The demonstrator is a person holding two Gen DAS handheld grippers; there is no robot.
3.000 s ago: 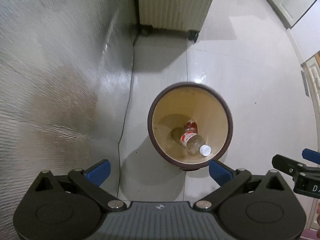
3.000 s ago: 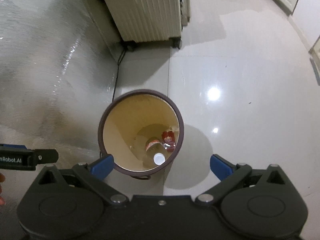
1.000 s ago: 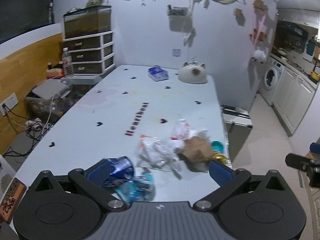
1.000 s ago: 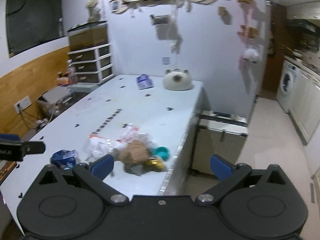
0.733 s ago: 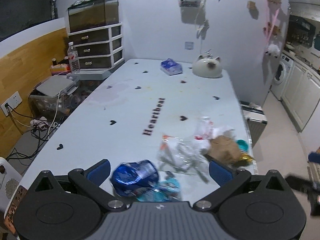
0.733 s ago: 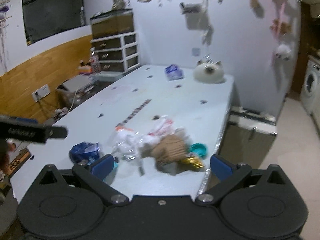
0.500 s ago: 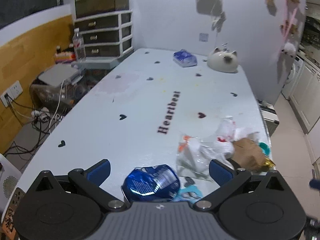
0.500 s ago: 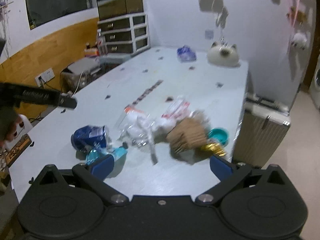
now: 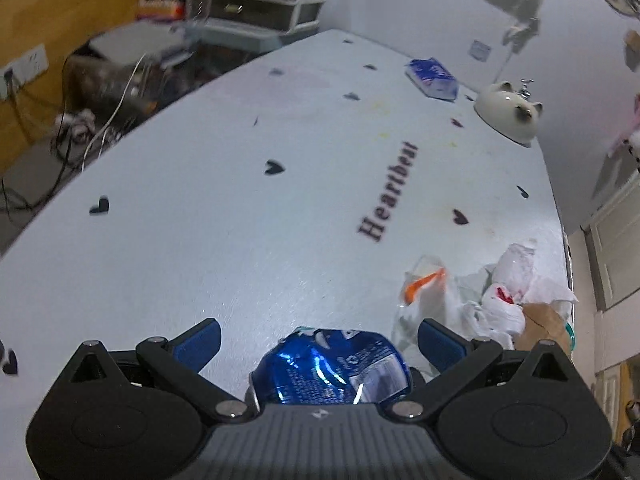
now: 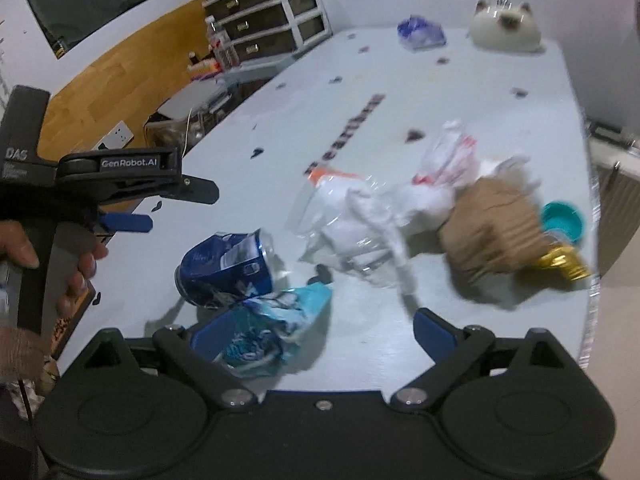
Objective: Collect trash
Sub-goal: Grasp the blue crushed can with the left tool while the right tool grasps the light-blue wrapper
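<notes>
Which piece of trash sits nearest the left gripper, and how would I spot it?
On the pale table printed "Heartbeat", trash is heaped at the near end. Leftmost in that heap lies a crushed blue can on its side, touching a teal wrapper. It is the only shiny blue metal piece.

A crushed blue can is seen between the wide-apart jaws of the left gripper, untouched by either pad. It lies on the pale counter, beside crumpled white plastic wrappers.

A drawer unit stands by the wood-panelled wall behind a pale table.
</notes>
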